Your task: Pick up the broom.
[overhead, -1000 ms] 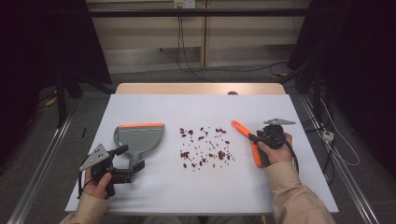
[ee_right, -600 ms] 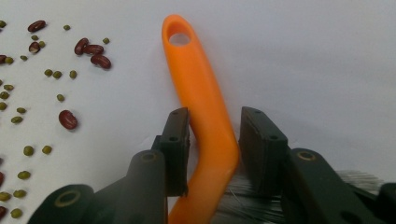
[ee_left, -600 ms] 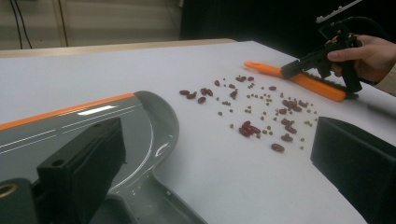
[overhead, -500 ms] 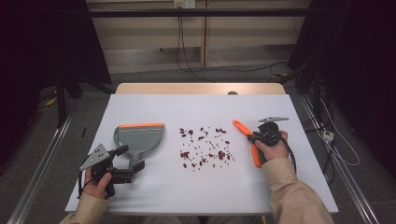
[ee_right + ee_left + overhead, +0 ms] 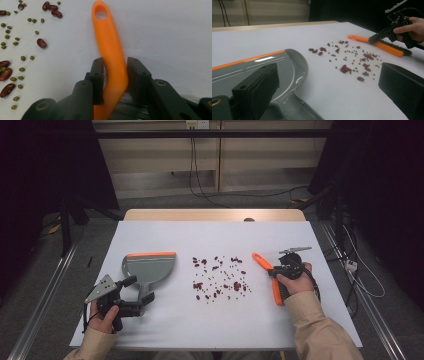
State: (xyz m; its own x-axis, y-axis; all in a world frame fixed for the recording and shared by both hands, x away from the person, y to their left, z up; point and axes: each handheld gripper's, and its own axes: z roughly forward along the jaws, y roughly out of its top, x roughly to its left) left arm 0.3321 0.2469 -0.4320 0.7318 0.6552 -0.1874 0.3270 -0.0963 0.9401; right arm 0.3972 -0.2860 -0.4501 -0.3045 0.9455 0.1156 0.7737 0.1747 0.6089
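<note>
The right gripper (image 5: pixel 112 75) has just closed onto the orange brush (image 5: pixel 110 47), apparently firmly; beans (image 5: pixel 220 280) at nine o'clock await sweeping.

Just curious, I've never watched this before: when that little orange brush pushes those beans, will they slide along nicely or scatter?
The beans are loose, small and rounded, so they will probably roll and scatter rather than slide together. The tiny green ones look light and may slip past the bristles. The brush handle looks stiff.
</note>
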